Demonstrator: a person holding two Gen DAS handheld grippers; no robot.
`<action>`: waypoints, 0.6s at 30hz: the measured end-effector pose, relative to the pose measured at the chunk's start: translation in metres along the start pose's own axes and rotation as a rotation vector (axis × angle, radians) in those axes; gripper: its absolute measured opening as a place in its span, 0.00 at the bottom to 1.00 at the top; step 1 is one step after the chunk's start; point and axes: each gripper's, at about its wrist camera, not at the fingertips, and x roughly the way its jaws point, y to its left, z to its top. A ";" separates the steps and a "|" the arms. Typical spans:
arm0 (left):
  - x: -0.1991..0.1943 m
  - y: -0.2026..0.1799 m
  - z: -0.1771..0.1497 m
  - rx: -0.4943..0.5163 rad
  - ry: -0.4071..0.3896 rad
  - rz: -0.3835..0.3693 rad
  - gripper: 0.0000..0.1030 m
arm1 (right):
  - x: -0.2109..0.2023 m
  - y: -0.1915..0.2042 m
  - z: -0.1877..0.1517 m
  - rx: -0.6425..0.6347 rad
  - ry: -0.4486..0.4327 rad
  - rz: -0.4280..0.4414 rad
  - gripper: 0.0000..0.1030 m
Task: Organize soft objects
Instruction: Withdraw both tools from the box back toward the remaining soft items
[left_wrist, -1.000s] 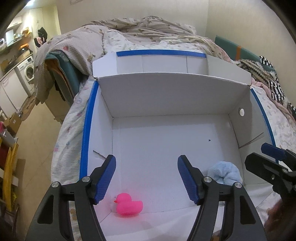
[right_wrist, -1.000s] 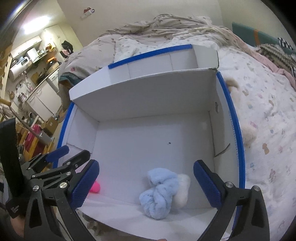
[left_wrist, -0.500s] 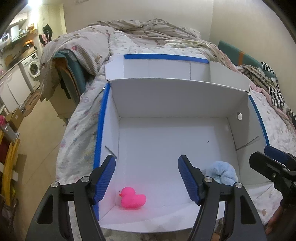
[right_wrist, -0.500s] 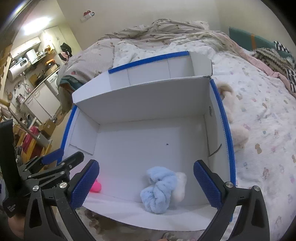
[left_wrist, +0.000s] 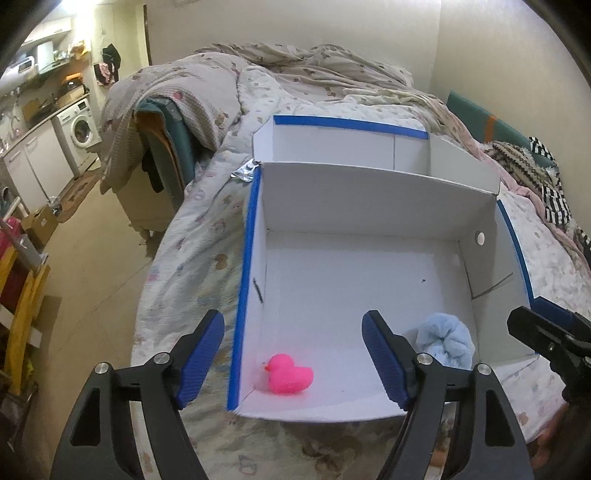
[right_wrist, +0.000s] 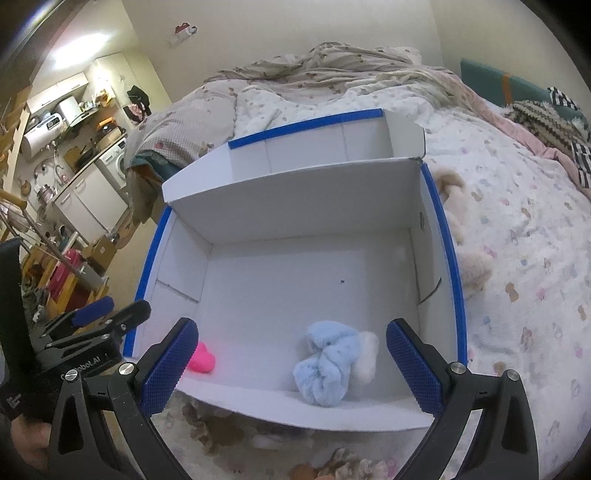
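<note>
A white cardboard box (left_wrist: 369, 206) (right_wrist: 295, 206) with blue-taped edges lies open on the bed. Inside it, near the front, sit a pink rubber duck (left_wrist: 290, 374) (right_wrist: 202, 362) at the left and a fluffy light-blue soft toy (left_wrist: 447, 341) (right_wrist: 327, 363) at the right, with a white fluffy piece (right_wrist: 367, 356) beside it. My left gripper (left_wrist: 295, 362) hovers above the box's front left corner, jaws opening, nothing between them. My right gripper (right_wrist: 291, 369) hangs open above the front edge, empty.
A beige plush toy (right_wrist: 465, 254) lies on the bedsheet just right of the box. A rumpled duvet (left_wrist: 295, 74) fills the bed's far end. Knitted and striped cloth (left_wrist: 535, 173) lies at right. Bare floor (left_wrist: 85, 258) and a washing machine (left_wrist: 79, 127) are at left.
Both grippers have drawn back and up from the box, so more of its front edge and the bed shows. The left jaws stand wider apart. The duck and blue toy lie where they were.
</note>
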 end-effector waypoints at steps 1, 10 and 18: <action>-0.002 0.001 -0.002 0.001 0.001 0.003 0.73 | -0.001 0.001 -0.001 -0.001 0.005 -0.001 1.00; -0.014 0.003 -0.029 0.028 0.017 0.029 0.73 | -0.015 -0.001 -0.020 0.008 0.033 0.009 1.00; -0.022 0.012 -0.046 0.009 0.041 0.036 0.73 | -0.021 -0.016 -0.052 0.132 0.102 0.047 1.00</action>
